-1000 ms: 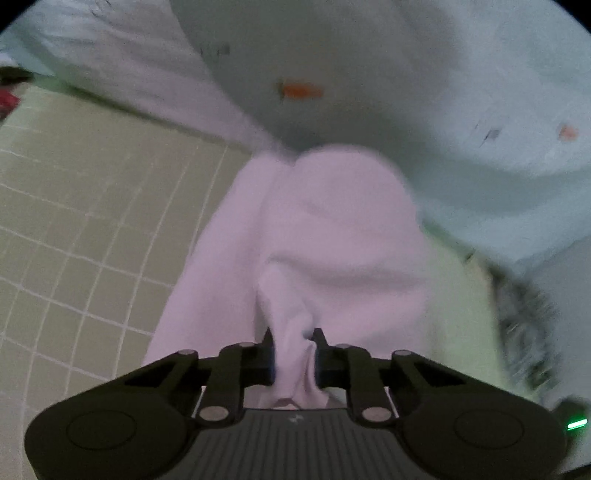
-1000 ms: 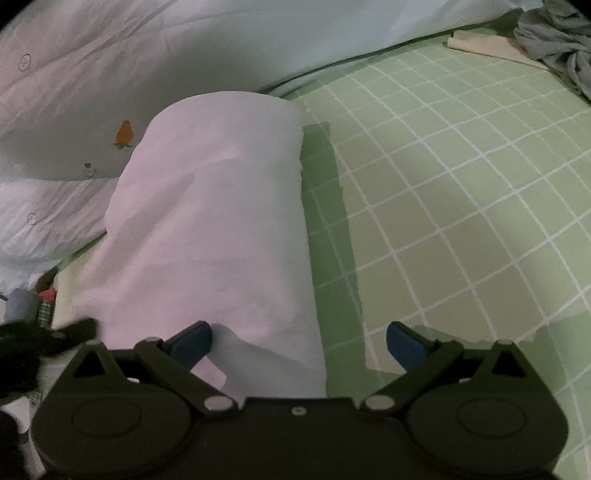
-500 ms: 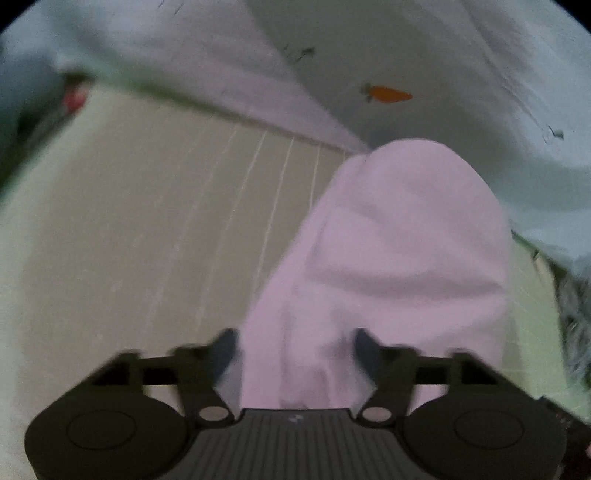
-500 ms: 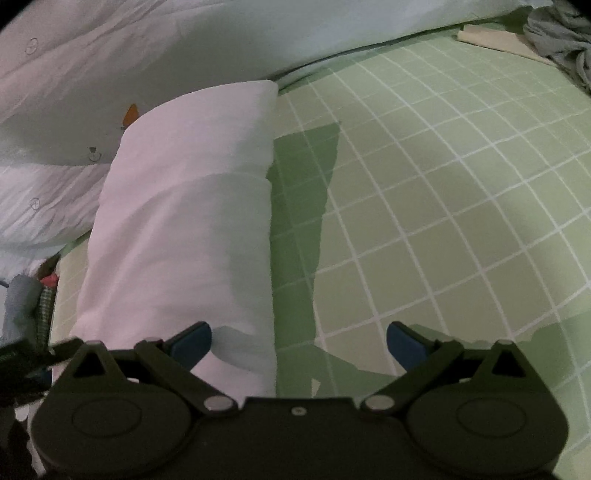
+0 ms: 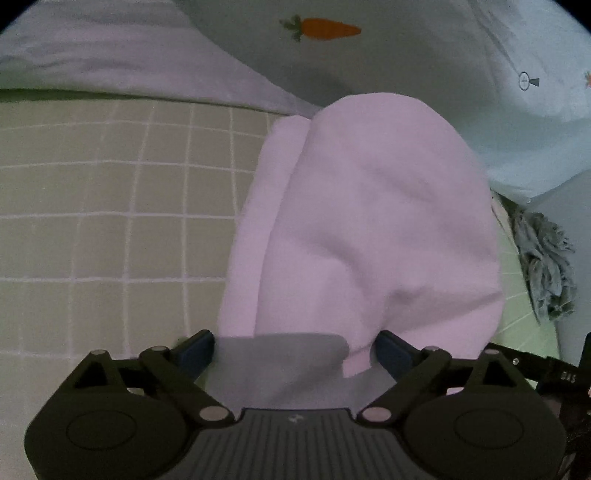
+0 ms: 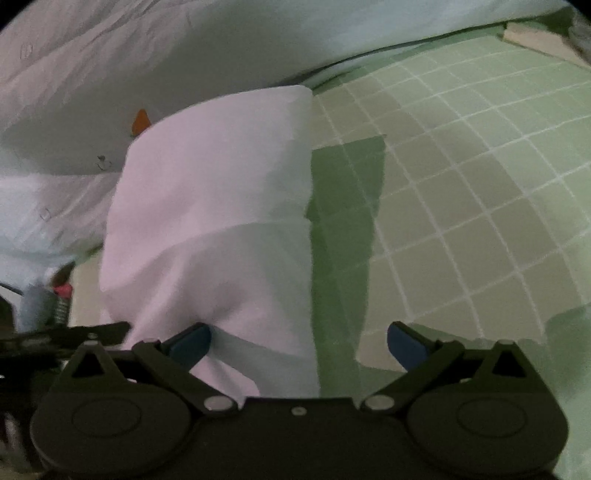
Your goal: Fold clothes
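Note:
A pale pink garment (image 5: 369,229) lies folded in a thick bundle on the green checked sheet (image 5: 110,221). My left gripper (image 5: 295,349) stands open at the bundle's near end, blue pads on either side of the cloth and not pinching it. In the right wrist view the same pink garment (image 6: 214,206) lies folded over itself, its straight edge facing the sheet. My right gripper (image 6: 299,341) is open too; its left pad rests by the cloth and its right pad is over bare sheet (image 6: 461,203).
A light blue duvet with a carrot print (image 5: 321,29) is bunched along the far side, touching the bundle. A crumpled grey garment (image 5: 546,258) lies at the right. A beige folded item (image 6: 535,37) sits at the far right corner.
My left gripper was shut on a bunch of the pink cloth and has opened and let it go. The bundle has settled flat. The right gripper stayed open and shifted slightly right.

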`<state>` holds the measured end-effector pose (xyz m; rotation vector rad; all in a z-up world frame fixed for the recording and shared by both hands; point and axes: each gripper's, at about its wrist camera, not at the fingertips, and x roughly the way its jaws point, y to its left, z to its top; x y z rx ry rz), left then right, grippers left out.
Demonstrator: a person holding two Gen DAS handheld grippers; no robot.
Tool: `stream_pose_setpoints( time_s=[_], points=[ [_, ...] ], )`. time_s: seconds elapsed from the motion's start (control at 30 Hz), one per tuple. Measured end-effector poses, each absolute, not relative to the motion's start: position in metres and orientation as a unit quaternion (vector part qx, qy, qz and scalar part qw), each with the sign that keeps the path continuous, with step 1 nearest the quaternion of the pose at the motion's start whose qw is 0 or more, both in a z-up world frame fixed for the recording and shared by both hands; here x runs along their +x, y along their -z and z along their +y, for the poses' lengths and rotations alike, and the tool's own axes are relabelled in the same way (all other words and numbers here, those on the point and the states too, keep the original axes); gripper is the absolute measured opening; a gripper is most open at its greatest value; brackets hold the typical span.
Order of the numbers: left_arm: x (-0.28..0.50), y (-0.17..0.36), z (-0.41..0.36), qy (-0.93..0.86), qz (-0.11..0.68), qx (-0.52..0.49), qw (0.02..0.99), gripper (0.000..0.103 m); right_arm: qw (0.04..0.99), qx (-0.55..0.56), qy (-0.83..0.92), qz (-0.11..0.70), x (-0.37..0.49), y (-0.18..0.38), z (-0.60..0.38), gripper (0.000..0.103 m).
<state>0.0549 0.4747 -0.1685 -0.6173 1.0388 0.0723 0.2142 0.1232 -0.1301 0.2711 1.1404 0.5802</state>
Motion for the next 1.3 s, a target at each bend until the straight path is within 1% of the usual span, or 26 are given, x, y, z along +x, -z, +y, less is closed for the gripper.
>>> stream_pose_setpoints(
  time_s=[0.2, 0.3, 0.33, 0.37, 0.4, 0.47, 0.5, 0.53, 0.57, 0.63, 0.73, 0.93, 1.07, 1.17, 1.3],
  points=[
    [0.055, 0.171, 0.470, -0.036, 0.469, -0.286, 0.835, 0.097, 0.785, 0.139, -0.303, 0.522, 0.231, 0.133, 0.138, 0.103],
    [0.047, 0.167, 0.464, -0.061, 0.455, -0.288, 0.840, 0.085, 0.774, 0.165, -0.315, 0.524, 0.238, 0.140, 0.147, 0.103],
    [0.045, 0.165, 0.462, -0.070, 0.450, -0.290, 0.842, 0.076, 0.767, 0.174, -0.324, 0.526, 0.239, 0.142, 0.152, 0.102],
    [0.041, 0.162, 0.460, -0.078, 0.445, -0.294, 0.842, 0.065, 0.766, 0.173, -0.327, 0.526, 0.239, 0.143, 0.158, 0.099],
    [0.038, 0.159, 0.458, -0.086, 0.439, -0.298, 0.843, 0.059, 0.767, 0.168, -0.328, 0.525, 0.237, 0.141, 0.163, 0.097],
    [0.032, 0.152, 0.453, -0.103, 0.429, -0.305, 0.844, 0.037, 0.779, 0.134, -0.332, 0.514, 0.228, 0.134, 0.172, 0.083],
    [0.027, 0.147, 0.448, -0.108, 0.424, -0.308, 0.845, 0.032, 0.788, 0.118, -0.335, 0.503, 0.222, 0.128, 0.172, 0.068],
    [0.022, 0.142, 0.444, -0.112, 0.419, -0.311, 0.846, 0.027, 0.793, 0.110, -0.343, 0.492, 0.216, 0.123, 0.170, 0.059],
    [0.017, 0.136, 0.438, -0.115, 0.415, -0.314, 0.846, 0.023, 0.794, 0.110, -0.350, 0.485, 0.210, 0.119, 0.167, 0.057],
    [0.007, 0.128, 0.425, -0.124, 0.416, -0.306, 0.847, 0.021, 0.794, 0.110, -0.361, 0.477, 0.198, 0.110, 0.161, 0.051],
    [-0.010, 0.120, 0.404, -0.141, 0.420, -0.294, 0.847, 0.019, 0.792, 0.104, -0.373, 0.473, 0.177, 0.100, 0.151, 0.048],
    [-0.065, 0.098, 0.383, -0.181, 0.395, -0.313, 0.845, 0.019, 0.776, 0.111, -0.400, 0.474, 0.132, 0.085, 0.135, 0.048],
    [-0.107, 0.082, 0.382, -0.212, 0.372, -0.325, 0.843, 0.019, 0.763, 0.102, -0.431, 0.471, 0.106, 0.071, 0.143, 0.048],
    [-0.135, 0.072, 0.388, -0.235, 0.358, -0.327, 0.842, 0.019, 0.750, 0.093, -0.455, 0.470, 0.090, 0.064, 0.159, 0.048],
    [-0.161, 0.067, 0.421, -0.265, 0.345, -0.337, 0.835, 0.019, 0.728, 0.084, -0.482, 0.481, 0.078, 0.063, 0.192, 0.048]
  ],
)
